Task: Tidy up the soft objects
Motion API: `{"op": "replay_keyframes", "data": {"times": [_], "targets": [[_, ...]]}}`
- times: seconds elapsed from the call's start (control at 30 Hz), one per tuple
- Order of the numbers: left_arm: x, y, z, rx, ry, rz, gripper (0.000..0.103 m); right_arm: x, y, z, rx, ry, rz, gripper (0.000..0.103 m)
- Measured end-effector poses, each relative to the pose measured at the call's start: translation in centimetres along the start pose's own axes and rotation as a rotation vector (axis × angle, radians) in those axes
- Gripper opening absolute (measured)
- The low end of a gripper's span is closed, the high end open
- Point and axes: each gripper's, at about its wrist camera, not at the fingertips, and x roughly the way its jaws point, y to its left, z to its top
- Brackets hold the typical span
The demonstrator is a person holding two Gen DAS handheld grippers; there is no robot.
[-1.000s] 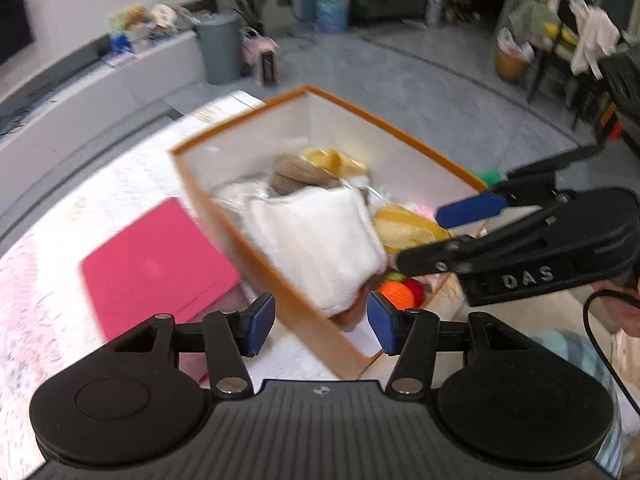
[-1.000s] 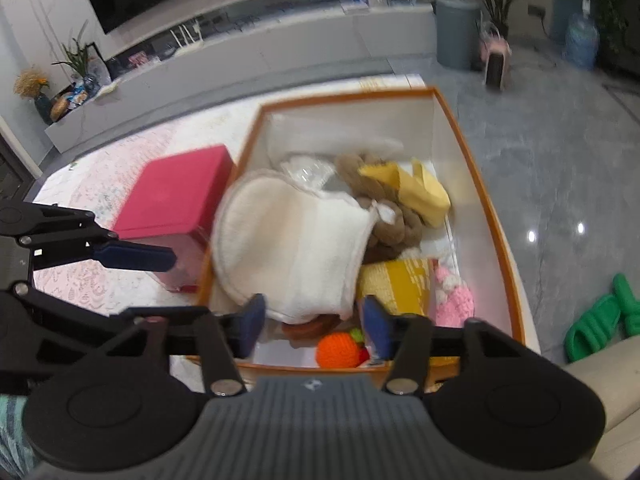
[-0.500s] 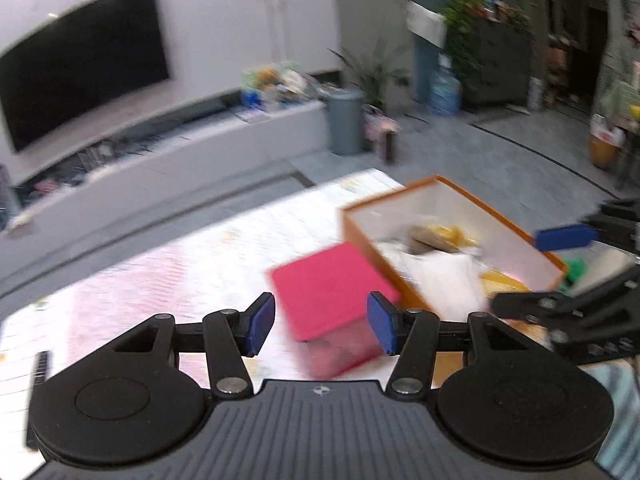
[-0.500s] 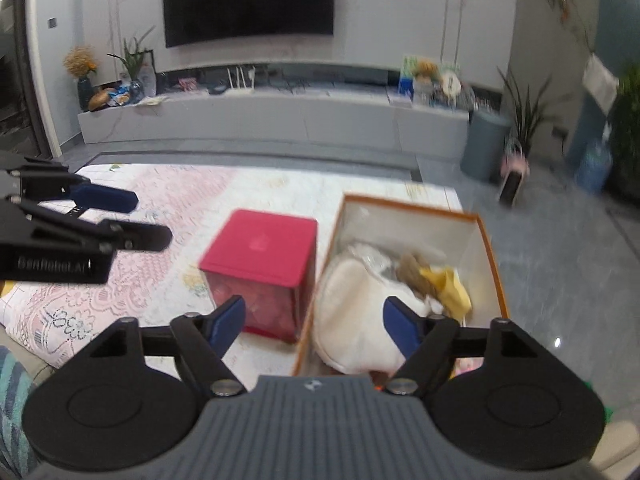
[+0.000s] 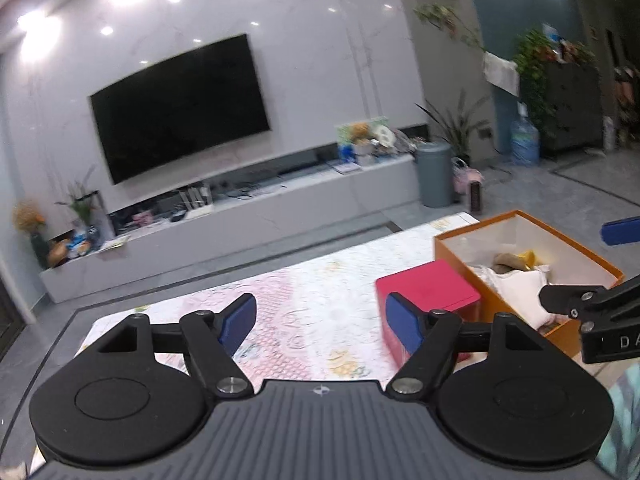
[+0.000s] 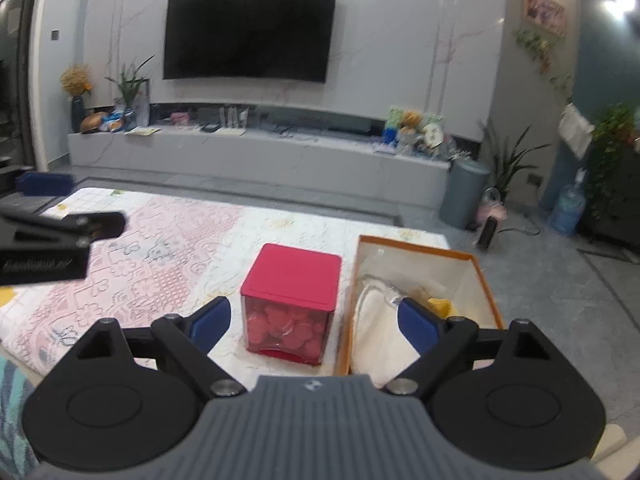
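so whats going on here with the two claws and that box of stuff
A person holds a claw in each hand over a patterned mat in a living room. Neither holds anything: the left claw and the right claw have their jaws opening, with nothing between them. Ahead, an orange box already contains soft things, including a white cloth and something yellow. Beside it stands a red-lidded container, closed.

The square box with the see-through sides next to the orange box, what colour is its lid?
The lid is red-pink; the right wrist view shows it best.
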Motion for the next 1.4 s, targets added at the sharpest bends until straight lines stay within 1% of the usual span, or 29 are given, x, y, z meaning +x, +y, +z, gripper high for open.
{"op": "replay_keyframes", "data": {"times": [0.1,0.17,0.23,0.33,0.43,0.53,0.63,0.7,0.93,1.4], "targets": [[-0.6,0.7,-1.5,-0.074,0.013,0.026,0.089,-0.2,0.8,-1.0,-0.002,0.001,-0.030,0.093],[-0.7,1.2,-2.4,-0.134,0.032,0.039,0.089,0.1,0.8,-1.7,0.031,0.023,-0.038,0.093],[-0.4,1.4,-3.4,-0.164,0.056,0.045,0.090,0.6,0.7,-2.5,0.080,0.049,-0.038,0.093],[0.5,1.7,-4.3,-0.164,0.124,0.042,0.090,1.6,0.9,-3.7,0.121,0.097,-0.038,0.093],[0.7,1.4,-5.4,-0.160,0.130,0.045,0.090,2.3,1.2,-4.8,0.136,0.115,-0.040,0.093],[1.4,1.0,-6.2,-0.171,0.166,0.016,0.090,3.0,1.2,-5.7,0.157,0.139,-0.042,0.093],[2.0,0.3,-6.9,-0.165,0.193,0.012,0.090,3.6,1.2,-6.5,0.148,0.155,-0.049,0.093],[2.2,0.0,-7.0,-0.166,0.200,0.002,0.090,3.9,1.0,-6.8,0.141,0.162,-0.060,0.093],[2.4,-0.4,-7.1,-0.158,0.209,-0.004,0.090,4.5,0.5,-7.4,0.154,0.180,-0.058,0.095],[2.3,-0.2,-7.0,-0.165,0.215,0.001,0.090,4.5,1.0,-7.4,0.139,0.175,-0.050,0.095]]}}
